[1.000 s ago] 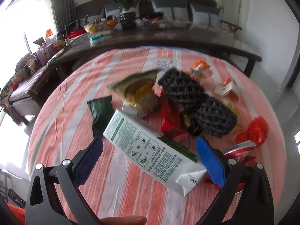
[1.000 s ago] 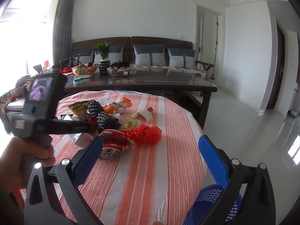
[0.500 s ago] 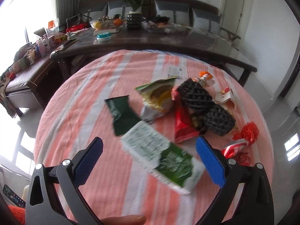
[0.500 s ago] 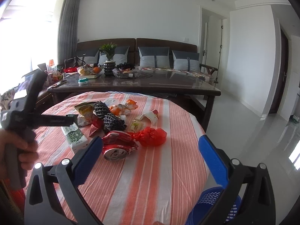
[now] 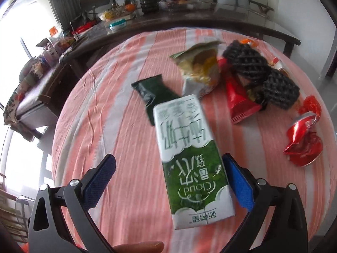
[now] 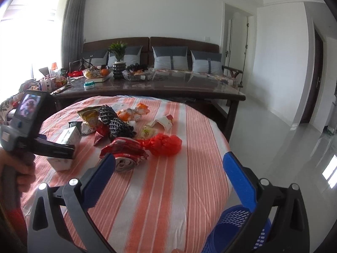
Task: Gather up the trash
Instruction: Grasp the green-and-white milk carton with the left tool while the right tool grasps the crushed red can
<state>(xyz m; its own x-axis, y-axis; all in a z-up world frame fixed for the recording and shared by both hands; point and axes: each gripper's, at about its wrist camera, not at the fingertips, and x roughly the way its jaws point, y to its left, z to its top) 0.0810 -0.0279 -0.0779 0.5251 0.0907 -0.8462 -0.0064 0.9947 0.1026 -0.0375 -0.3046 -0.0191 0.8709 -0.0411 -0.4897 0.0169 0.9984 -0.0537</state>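
A green and white milk carton (image 5: 189,156) lies on the striped tablecloth, its near end between the open jaws of my left gripper (image 5: 168,181), by the right pad. It also shows in the right wrist view (image 6: 65,147), partly behind the left gripper. Beyond it lie a dark green wrapper (image 5: 153,92), a yellow snack bag (image 5: 200,69), a red packet (image 5: 238,101), black foam nets (image 5: 261,73) and a crushed red can (image 5: 303,141). My right gripper (image 6: 168,177) is open and empty above the table, near the can (image 6: 124,154) and a red net bag (image 6: 164,143).
A blue mesh basket (image 6: 236,229) stands below the round table's (image 6: 160,200) right edge. A dark long table (image 6: 168,88) with bowls, a plant and clutter stands behind. A sofa with cushions lines the wall. White floor lies to the right.
My left gripper pulled back and up, then came down again over the carton, which now lies lengthwise between the jaws. My right gripper shifted only slightly.
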